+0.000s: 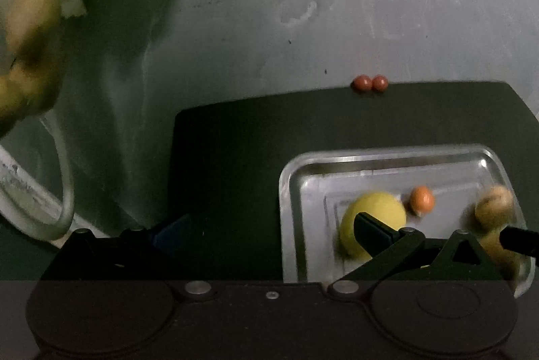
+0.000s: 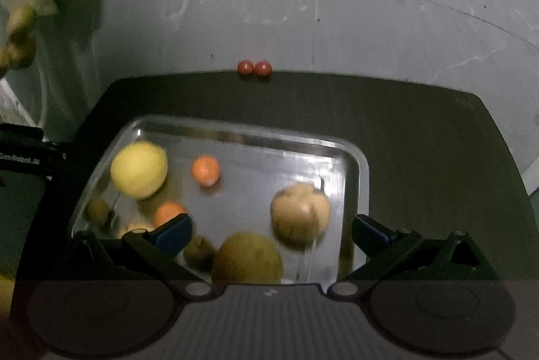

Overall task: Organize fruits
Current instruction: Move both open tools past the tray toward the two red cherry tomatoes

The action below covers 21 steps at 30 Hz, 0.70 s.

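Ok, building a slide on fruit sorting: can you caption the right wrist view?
Open right tool above a metal tray of mixed fruit; two small red fruits at the dark table's far edge.

Matte black two-finger left tongs [image 1: 269,235] with angular linkage arms, a triangular cut-out in the right link, silver round screws at the pivots and two broad round housings along the base. Dark blue pads [image 1: 372,230] at the fingertips. Same build on the matte black right tongs [image 2: 271,233]: blue pads [image 2: 173,233], silver pivot screws, ribbed grey panel between the round housings.
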Available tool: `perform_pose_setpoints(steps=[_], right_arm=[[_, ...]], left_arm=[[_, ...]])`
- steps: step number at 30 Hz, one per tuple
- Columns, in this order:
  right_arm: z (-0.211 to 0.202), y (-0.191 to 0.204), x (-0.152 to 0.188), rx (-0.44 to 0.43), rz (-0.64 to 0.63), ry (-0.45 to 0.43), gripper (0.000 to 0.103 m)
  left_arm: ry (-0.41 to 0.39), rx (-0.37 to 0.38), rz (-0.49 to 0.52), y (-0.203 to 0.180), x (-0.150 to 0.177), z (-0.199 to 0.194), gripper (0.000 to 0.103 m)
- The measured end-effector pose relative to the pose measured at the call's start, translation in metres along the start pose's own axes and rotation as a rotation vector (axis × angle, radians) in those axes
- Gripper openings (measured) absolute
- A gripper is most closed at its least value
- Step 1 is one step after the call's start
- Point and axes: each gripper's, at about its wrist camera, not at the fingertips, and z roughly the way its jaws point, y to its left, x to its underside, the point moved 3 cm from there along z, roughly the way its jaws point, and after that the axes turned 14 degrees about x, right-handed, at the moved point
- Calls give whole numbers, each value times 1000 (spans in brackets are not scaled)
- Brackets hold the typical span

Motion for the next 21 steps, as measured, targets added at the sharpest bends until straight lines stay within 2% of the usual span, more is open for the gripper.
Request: perform_pose_setpoints(steps=[8, 14, 21], right_arm=[[22, -7, -36, -42, 46, -64, 103], [43, -9, -60, -28, 11, -99, 103], [65, -9, -72, -25, -11, -105, 103]], left_arm=[[-43, 6, -33, -11, -31, 18, 102], [-75, 9, -22, -20, -59, 38, 102], [-88, 8, -39, -25, -84, 64, 102]])
